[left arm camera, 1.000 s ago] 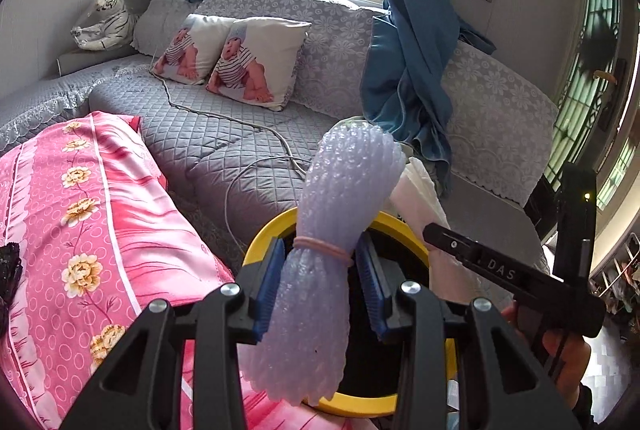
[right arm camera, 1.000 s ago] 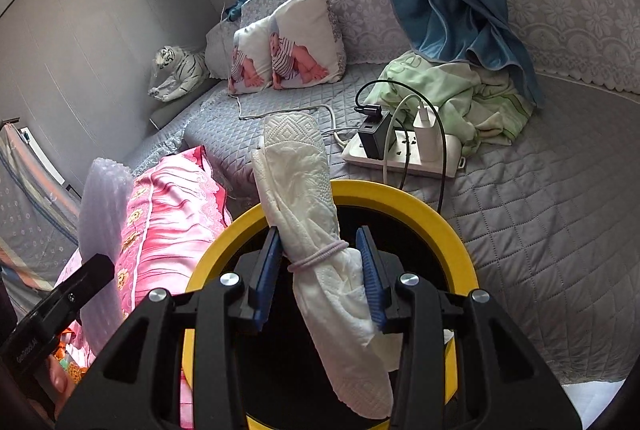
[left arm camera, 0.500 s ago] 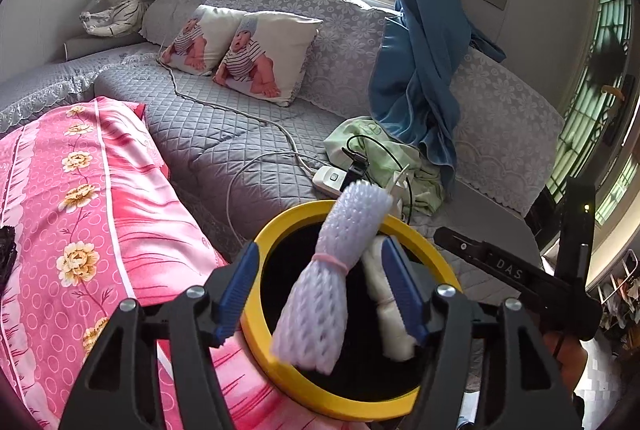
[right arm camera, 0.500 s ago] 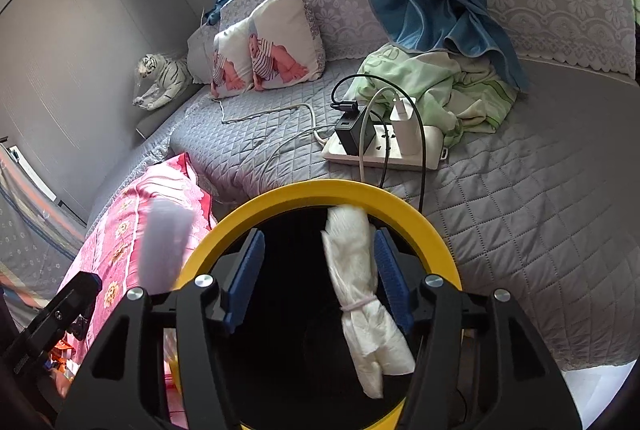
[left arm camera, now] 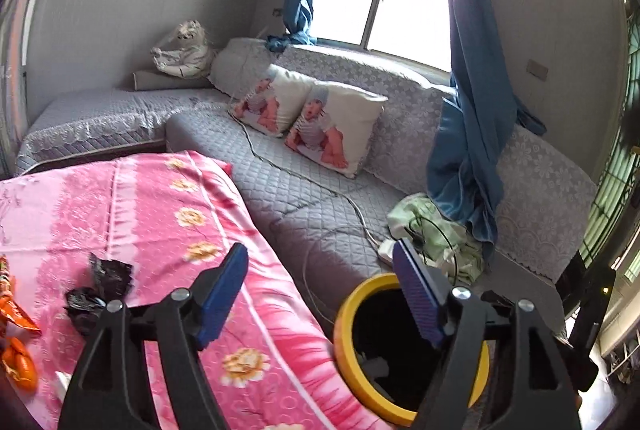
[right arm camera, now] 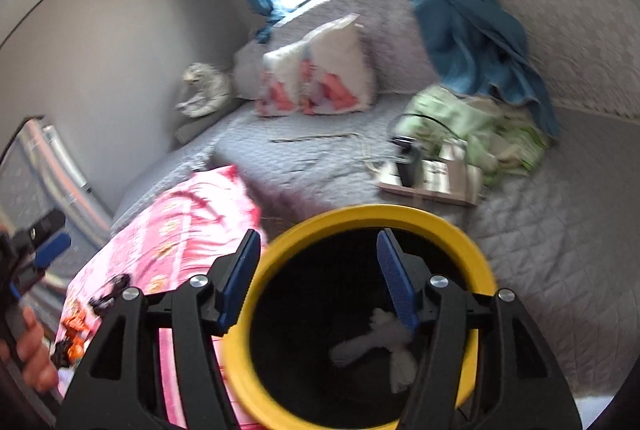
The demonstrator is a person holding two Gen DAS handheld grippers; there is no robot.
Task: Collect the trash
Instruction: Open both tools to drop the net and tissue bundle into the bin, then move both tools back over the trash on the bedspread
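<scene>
L claw (left arm camera: 320, 286) wide open, empty, R claw (right arm camera: 318, 270) same, over yellow-rimmed bin (right arm camera: 476, 262)

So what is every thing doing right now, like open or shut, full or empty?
Left gripper: open, holding nothing.
Right gripper: open, holding nothing, over the bin.
Bin: upright, no lid, white trash inside.
Black wrapper: crumpled, lying on the pink blanket.
Orange wrapper: lying at the blanket's edge.
Power strip: plugs in it.
Curtain: hanging bunched, draped on the sofa back.
</scene>
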